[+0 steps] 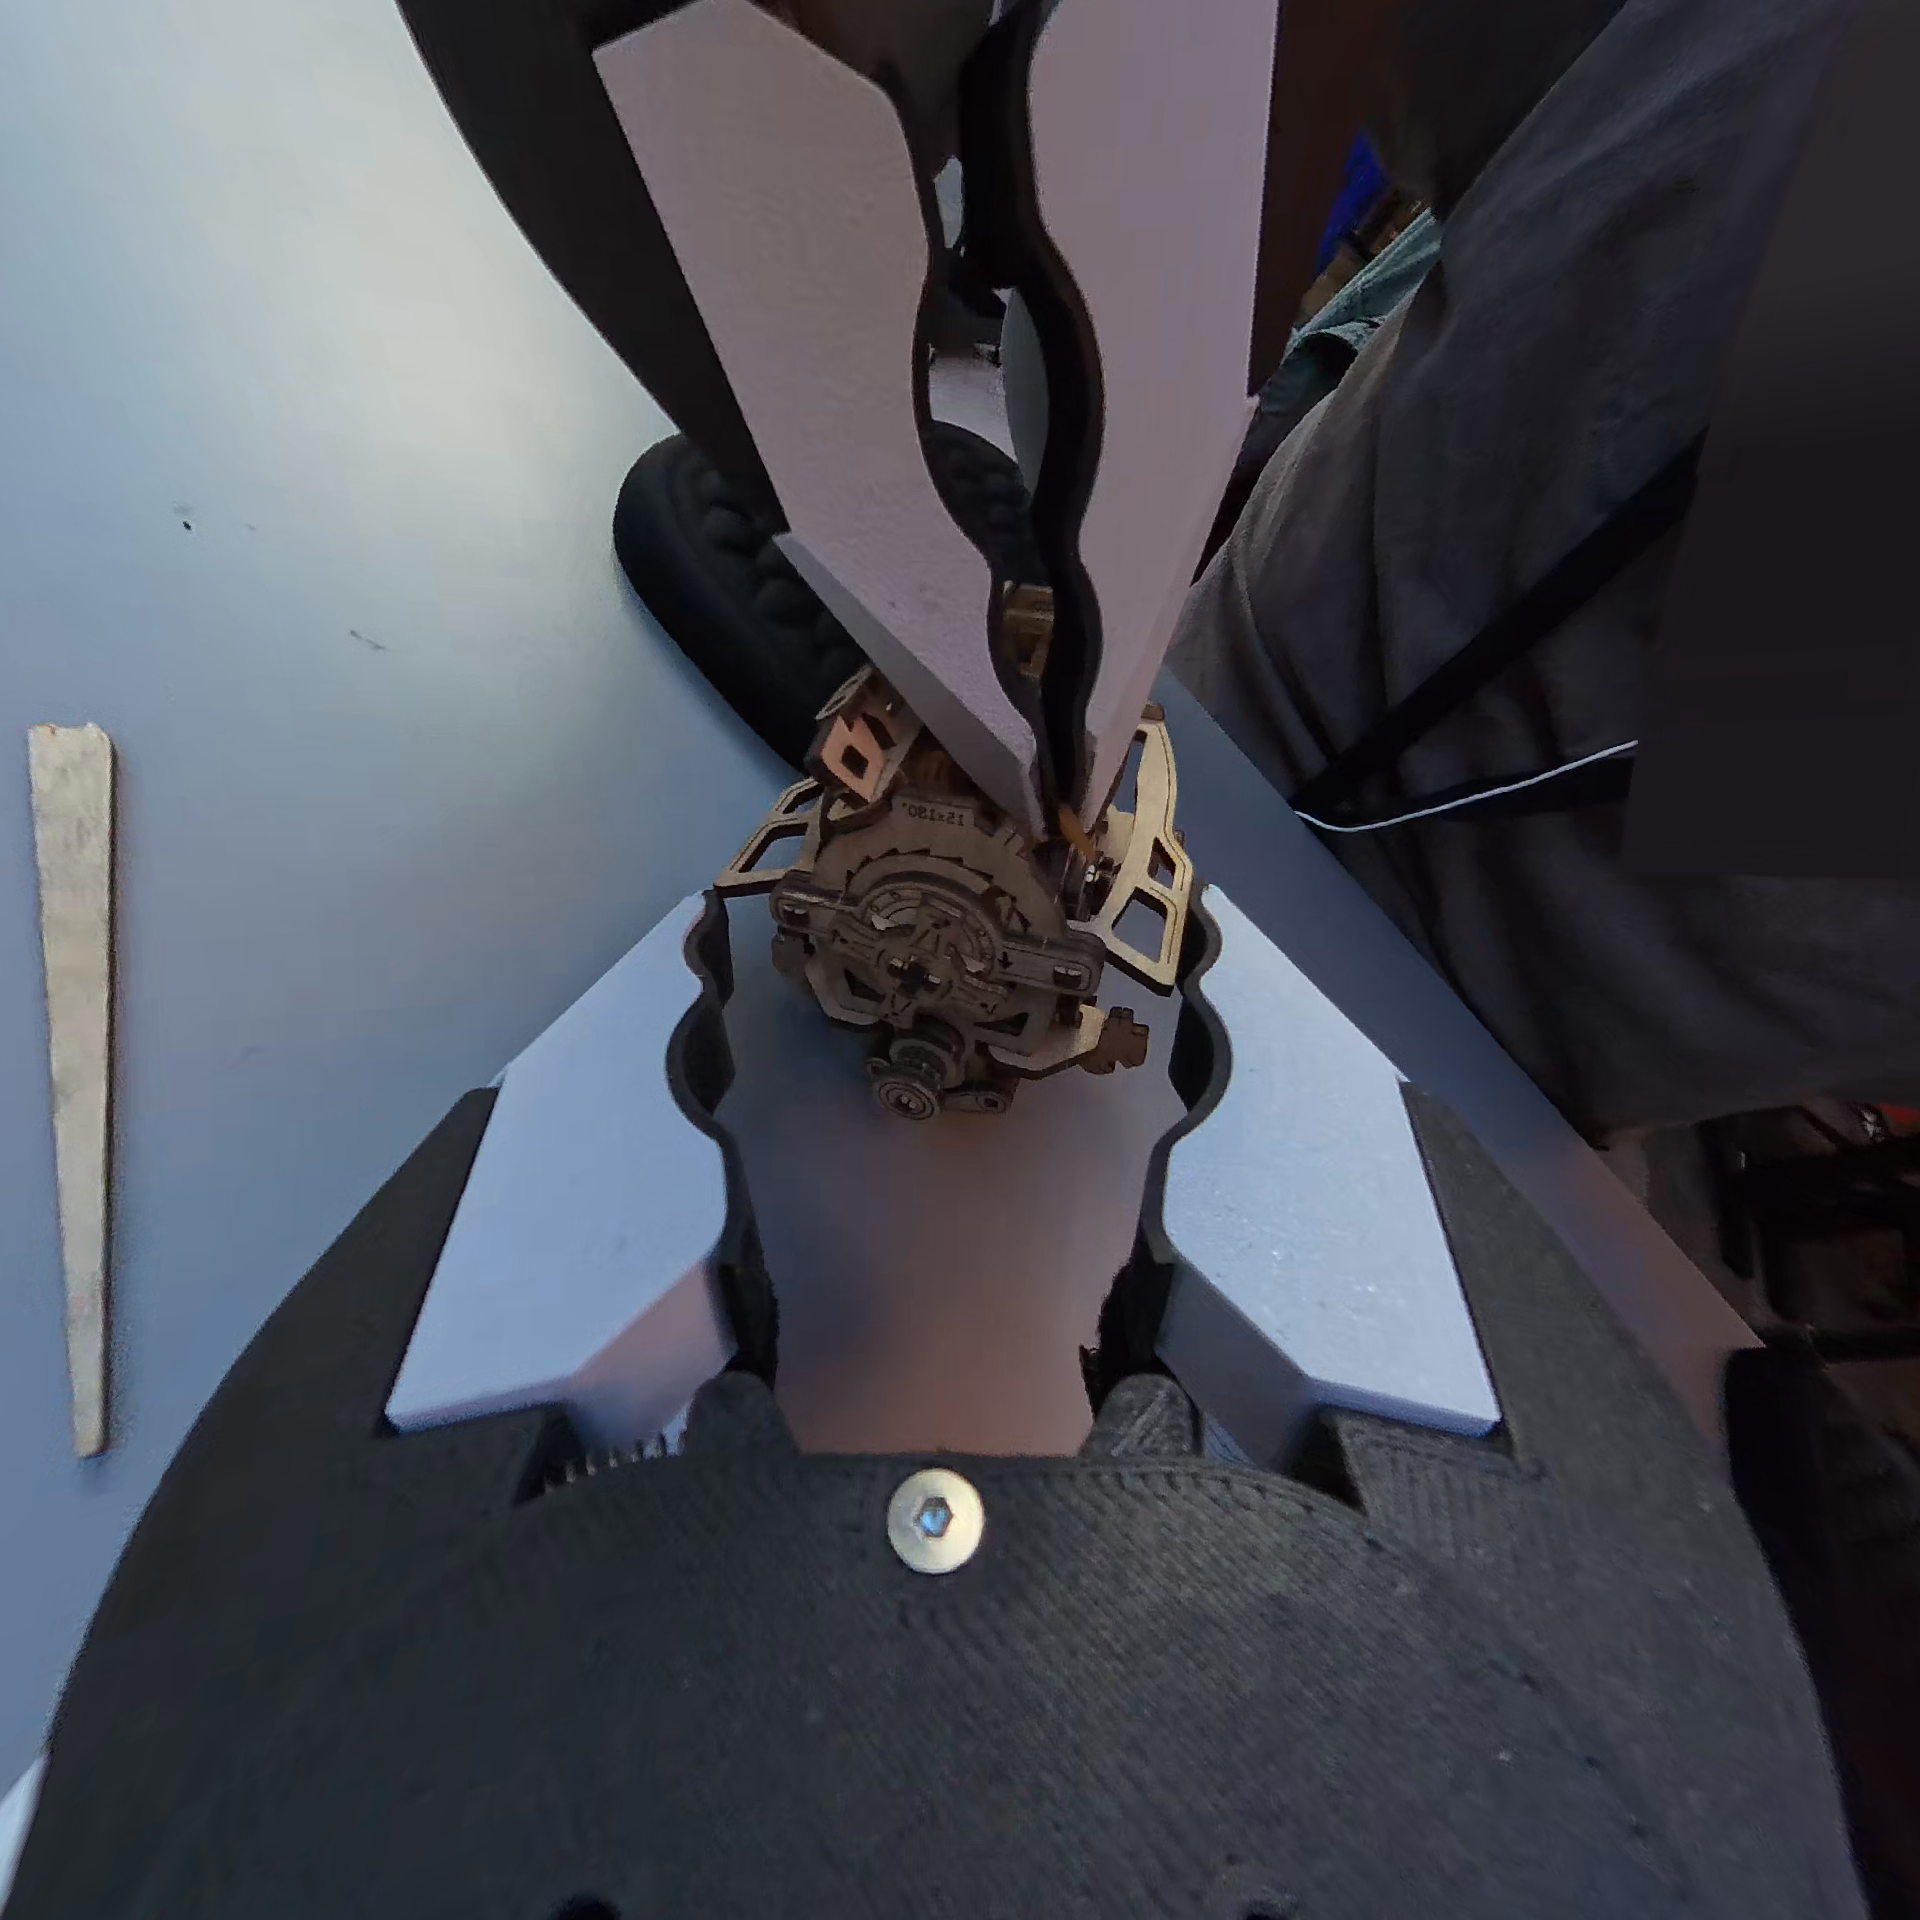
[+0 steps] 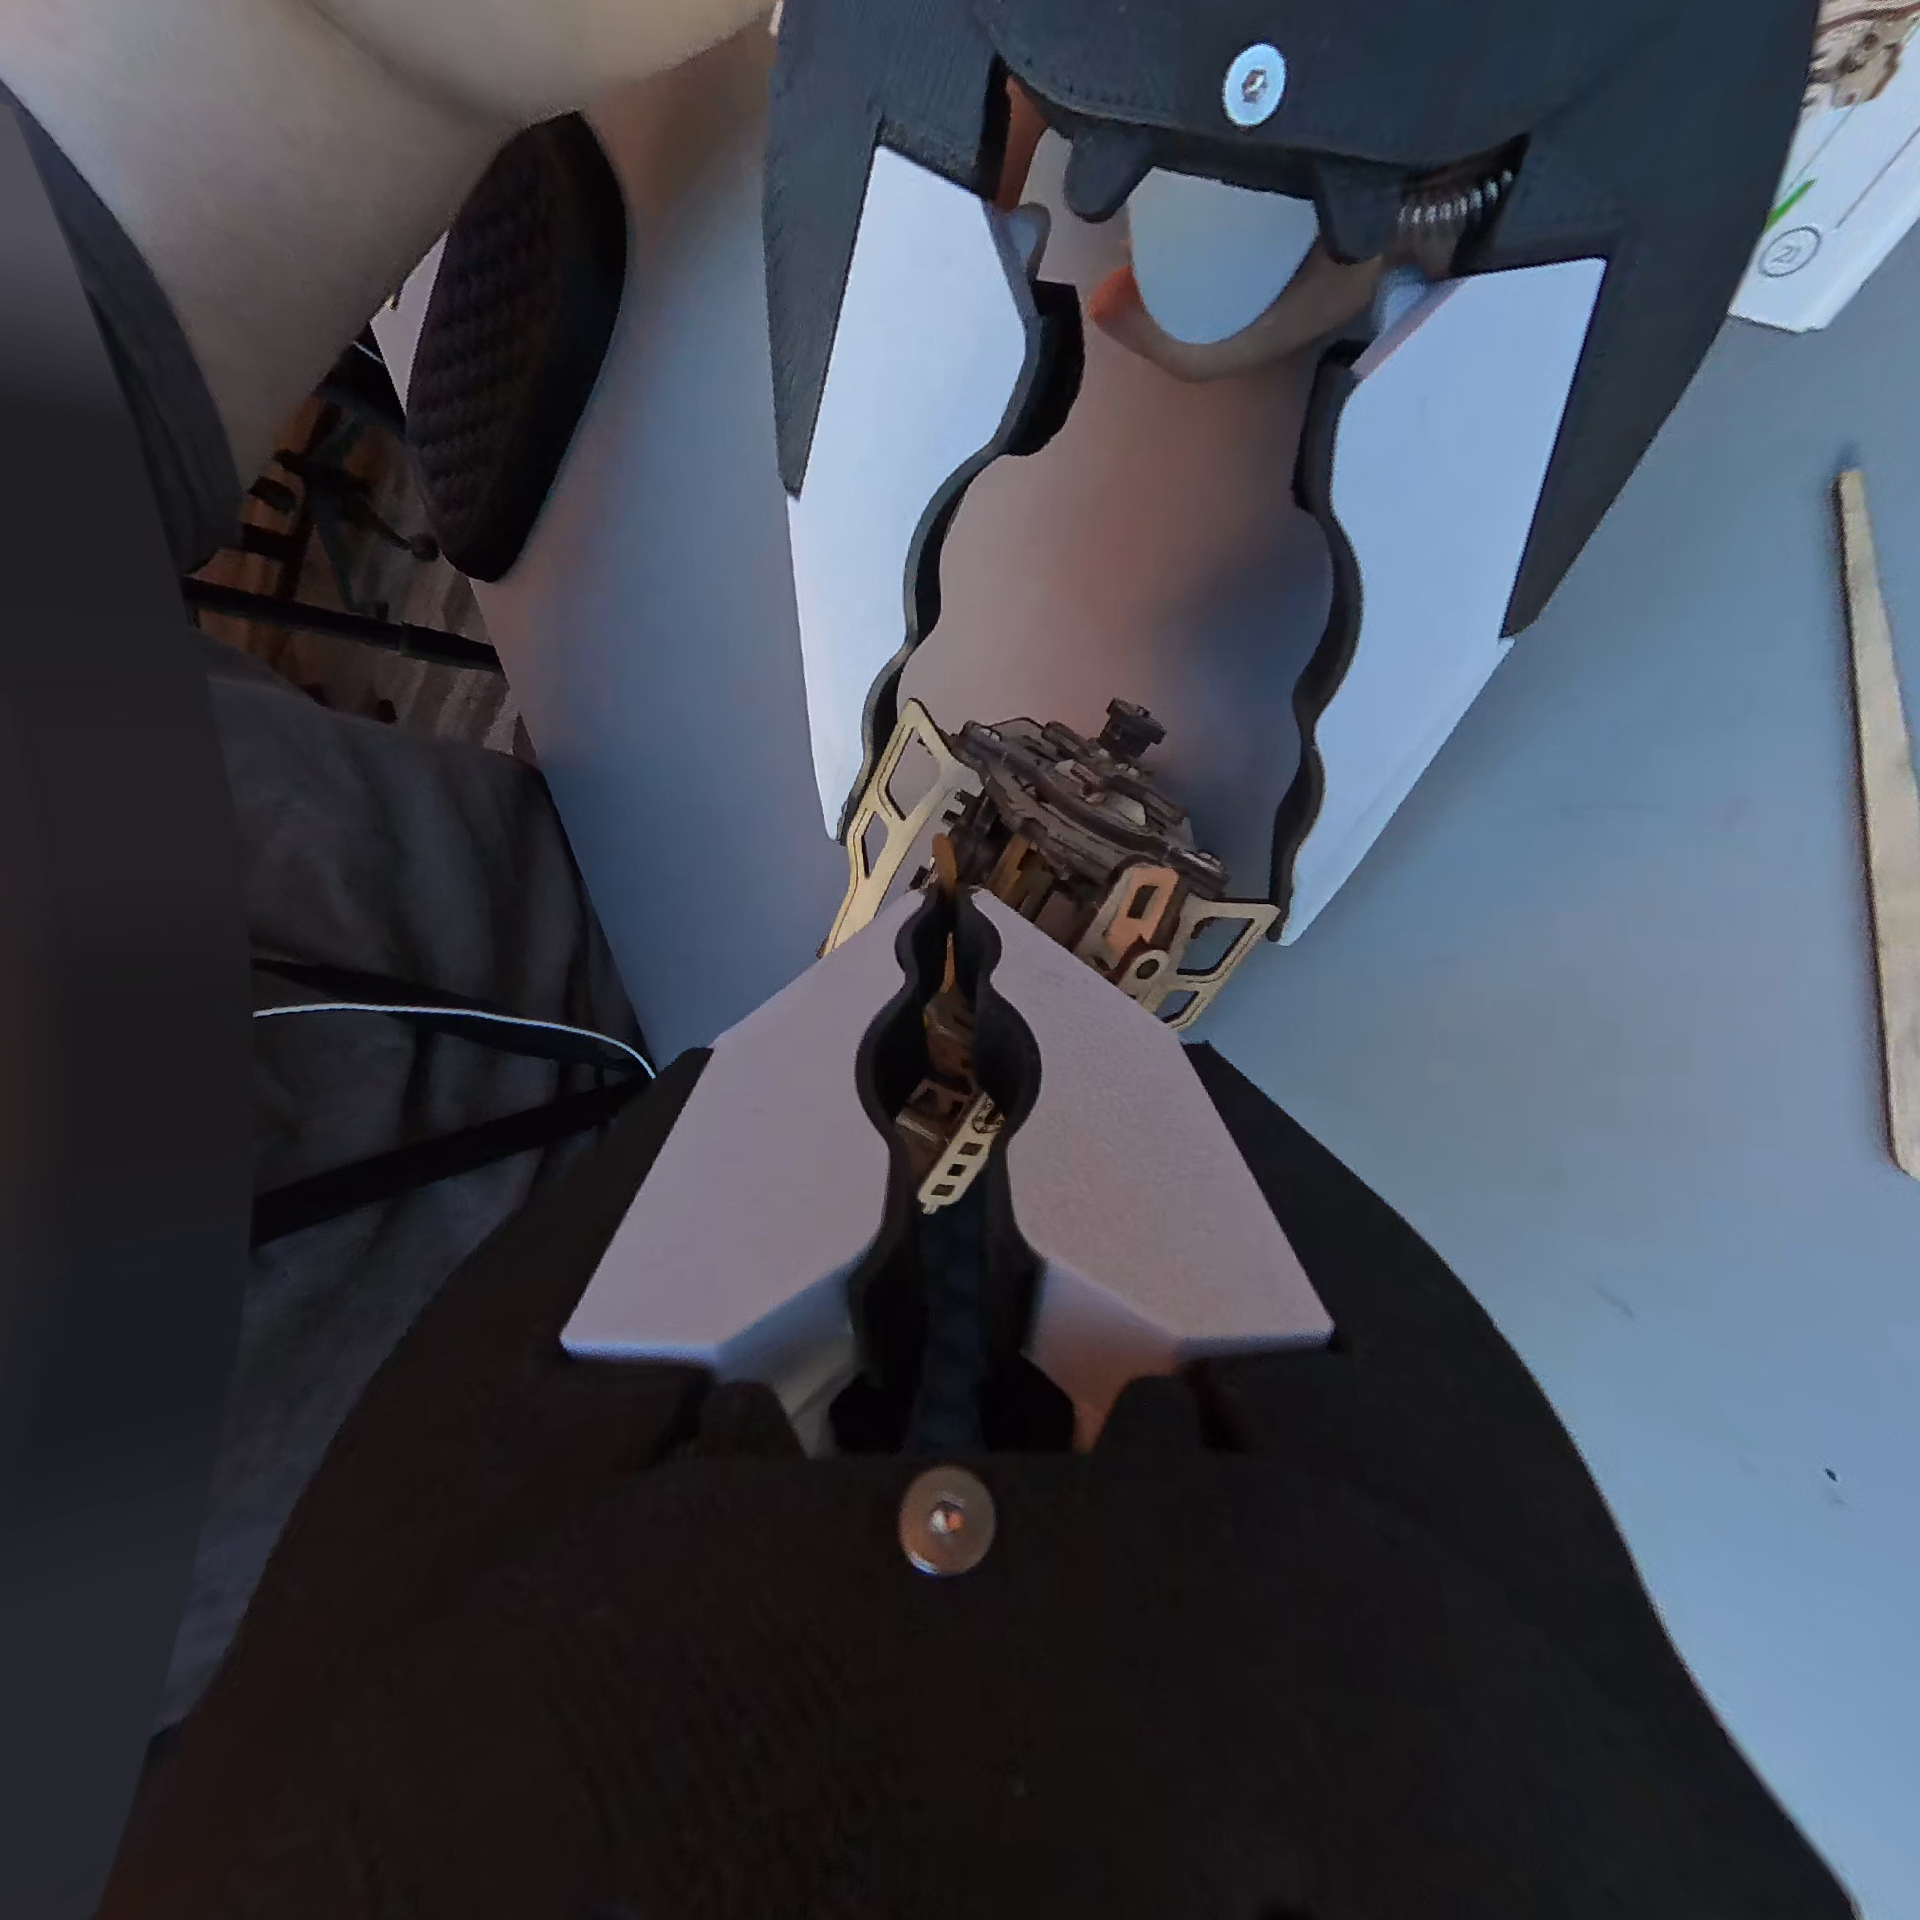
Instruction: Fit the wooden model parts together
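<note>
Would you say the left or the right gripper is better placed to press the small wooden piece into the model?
The right gripper, probably: it is shut on a thin wooden piece whose tip is already at the wooden model. The left gripper stands open around the model's side frames, suited to steadying it.

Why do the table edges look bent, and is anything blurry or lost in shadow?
Left wrist view: wide-angle lens curves the table; wooden model sharp, its face shaded. Right wrist view: same curving; left side dark, blurred; stick soft at the edge.
</note>
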Motion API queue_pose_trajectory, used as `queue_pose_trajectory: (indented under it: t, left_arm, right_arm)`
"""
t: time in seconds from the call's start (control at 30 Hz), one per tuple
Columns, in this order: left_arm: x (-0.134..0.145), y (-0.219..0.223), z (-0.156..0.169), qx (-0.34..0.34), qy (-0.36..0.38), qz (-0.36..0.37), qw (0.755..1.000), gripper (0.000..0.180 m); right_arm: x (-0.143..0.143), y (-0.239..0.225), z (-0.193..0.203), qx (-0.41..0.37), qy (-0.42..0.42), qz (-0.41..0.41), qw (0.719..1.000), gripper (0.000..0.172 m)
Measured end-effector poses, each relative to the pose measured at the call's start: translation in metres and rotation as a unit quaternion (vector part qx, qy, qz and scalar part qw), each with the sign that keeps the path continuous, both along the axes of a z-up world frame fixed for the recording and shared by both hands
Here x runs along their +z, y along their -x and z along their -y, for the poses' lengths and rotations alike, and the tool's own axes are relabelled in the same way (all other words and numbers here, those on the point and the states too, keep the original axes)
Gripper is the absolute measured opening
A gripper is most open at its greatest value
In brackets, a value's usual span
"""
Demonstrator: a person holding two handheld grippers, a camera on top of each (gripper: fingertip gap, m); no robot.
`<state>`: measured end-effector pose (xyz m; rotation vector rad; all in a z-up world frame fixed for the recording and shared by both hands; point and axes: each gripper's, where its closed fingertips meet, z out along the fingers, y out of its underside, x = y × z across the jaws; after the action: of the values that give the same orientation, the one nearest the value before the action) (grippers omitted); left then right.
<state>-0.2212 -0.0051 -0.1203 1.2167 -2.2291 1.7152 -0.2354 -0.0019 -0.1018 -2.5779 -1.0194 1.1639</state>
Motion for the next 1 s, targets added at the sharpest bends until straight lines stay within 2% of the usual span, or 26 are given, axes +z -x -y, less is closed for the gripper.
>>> queue_pose_trajectory:
  t: [0.2,0.33,0.57,1.0]
  left_arm:
    - [0.000,0.000,0.001,0.022,-0.008,0.010,1.000,0.085]
    - [-0.006,-0.005,0.010,0.025,-0.025,0.003,0.999,0.096]
    - [-0.006,-0.006,0.013,0.029,-0.045,0.025,0.998,0.095]
    - [-0.006,-0.016,0.005,0.099,-0.061,0.028,0.993,0.094]
  right_arm:
    - [0.001,0.003,-0.002,-0.039,0.032,-0.001,0.999,0.000]
    - [0.002,0.004,-0.007,-0.053,0.027,0.010,0.998,0.000]
    - [-0.004,0.002,-0.001,-0.041,0.018,0.045,0.998,0.000]
    - [-0.002,-0.007,-0.013,-0.114,0.047,0.050,0.991,0.000]
